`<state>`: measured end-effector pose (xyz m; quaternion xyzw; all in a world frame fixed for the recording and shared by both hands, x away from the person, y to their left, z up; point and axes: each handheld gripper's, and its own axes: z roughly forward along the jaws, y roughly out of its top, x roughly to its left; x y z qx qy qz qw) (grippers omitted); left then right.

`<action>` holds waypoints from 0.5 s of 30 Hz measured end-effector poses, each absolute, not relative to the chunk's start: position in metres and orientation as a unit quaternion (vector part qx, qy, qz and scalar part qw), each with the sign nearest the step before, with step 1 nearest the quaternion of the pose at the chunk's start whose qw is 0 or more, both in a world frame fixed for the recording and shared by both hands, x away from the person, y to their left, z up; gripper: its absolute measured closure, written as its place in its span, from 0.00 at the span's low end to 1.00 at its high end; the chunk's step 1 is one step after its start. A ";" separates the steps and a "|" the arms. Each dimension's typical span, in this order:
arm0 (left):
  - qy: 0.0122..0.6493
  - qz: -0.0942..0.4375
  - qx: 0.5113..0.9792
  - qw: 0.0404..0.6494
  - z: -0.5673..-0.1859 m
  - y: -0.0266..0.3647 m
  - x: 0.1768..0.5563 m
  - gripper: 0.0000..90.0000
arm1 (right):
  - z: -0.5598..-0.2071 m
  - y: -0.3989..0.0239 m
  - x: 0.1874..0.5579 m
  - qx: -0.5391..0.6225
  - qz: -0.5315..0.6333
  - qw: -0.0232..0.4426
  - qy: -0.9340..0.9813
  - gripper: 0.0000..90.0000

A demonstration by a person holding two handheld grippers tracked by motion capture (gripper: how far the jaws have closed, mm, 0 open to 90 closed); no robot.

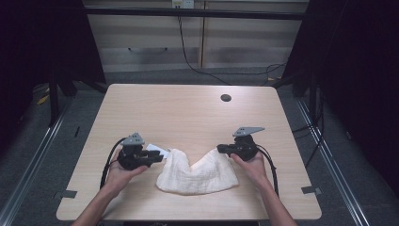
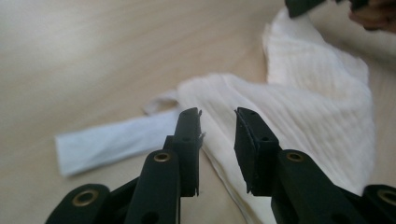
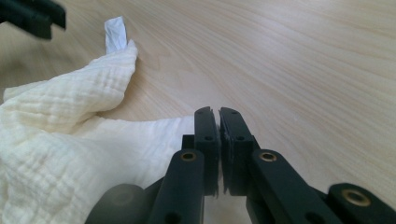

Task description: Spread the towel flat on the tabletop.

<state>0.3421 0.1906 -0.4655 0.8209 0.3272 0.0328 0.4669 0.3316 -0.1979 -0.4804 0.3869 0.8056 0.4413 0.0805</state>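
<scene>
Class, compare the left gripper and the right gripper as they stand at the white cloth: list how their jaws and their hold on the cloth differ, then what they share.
1. The left gripper has a clear gap between its jaws; the right gripper has its jaws closed together.
2. The left gripper hangs over the white cloth without pinching it; the right gripper appears to pinch the cloth's corner.
Shared: both are black, hand-held, and sit at opposite ends of the cloth.
</scene>
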 end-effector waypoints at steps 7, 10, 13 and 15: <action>0.333 0.018 0.827 0.452 -0.481 0.167 0.377 0.75 | -0.483 -0.194 0.332 0.385 0.439 0.076 0.808 0.96; 0.325 0.013 0.838 0.438 -0.487 0.160 0.379 0.70 | -0.483 -0.193 0.332 0.383 0.439 0.077 0.809 0.96; 0.318 0.017 0.848 0.423 -0.493 0.152 0.378 0.67 | -0.484 -0.194 0.333 0.384 0.441 0.074 0.808 0.96; 0.321 0.030 0.850 0.416 -0.494 0.150 0.378 0.67 | -0.483 -0.195 0.333 0.385 0.441 0.074 0.807 0.96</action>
